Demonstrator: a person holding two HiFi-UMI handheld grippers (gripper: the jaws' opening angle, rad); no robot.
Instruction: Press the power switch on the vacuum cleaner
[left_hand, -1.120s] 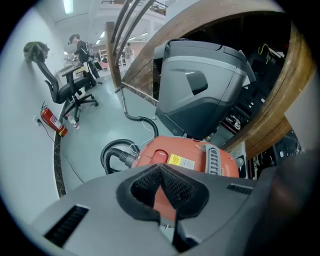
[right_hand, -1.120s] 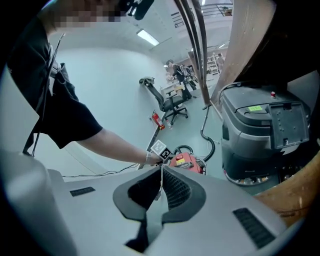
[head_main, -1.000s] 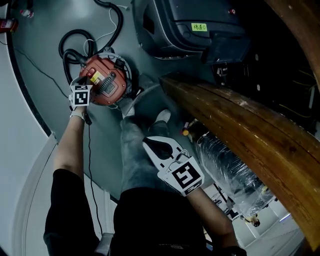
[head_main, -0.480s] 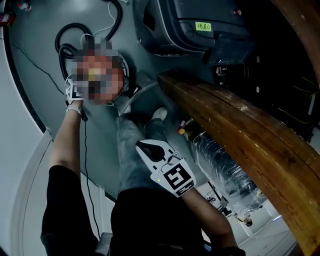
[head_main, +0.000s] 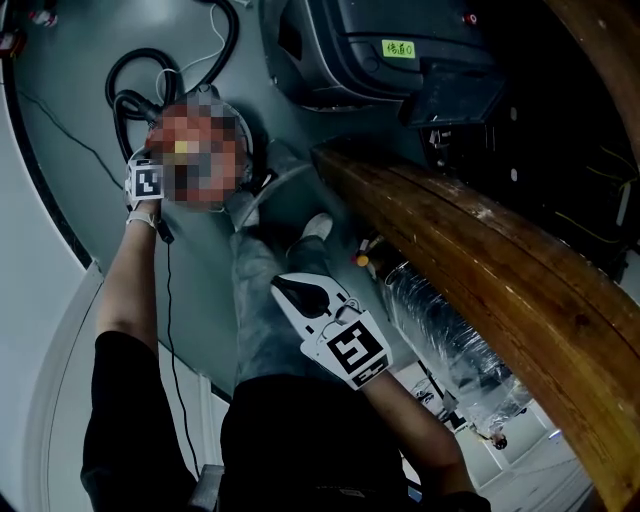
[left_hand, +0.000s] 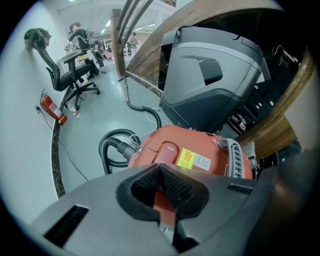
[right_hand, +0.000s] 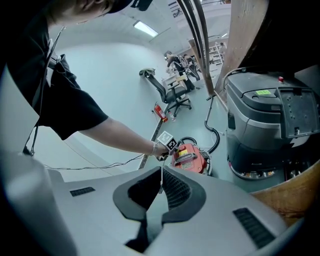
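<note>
- The red vacuum cleaner (left_hand: 200, 160) stands on the grey floor (left_hand: 95, 115), at the lower centre of the left gripper view.
- The left gripper (left_hand: 161, 167) has its fingers pressed together with nothing between them. The tips are right at the vacuum's red lid, but I cannot tell whether they touch it.
- The right gripper (right_hand: 161, 172), at the lower centre of the head view, is well apart from the vacuum, its fingers closed and empty.
- A black hose (left_hand: 112, 147) coils at the vacuum's left.
</note>
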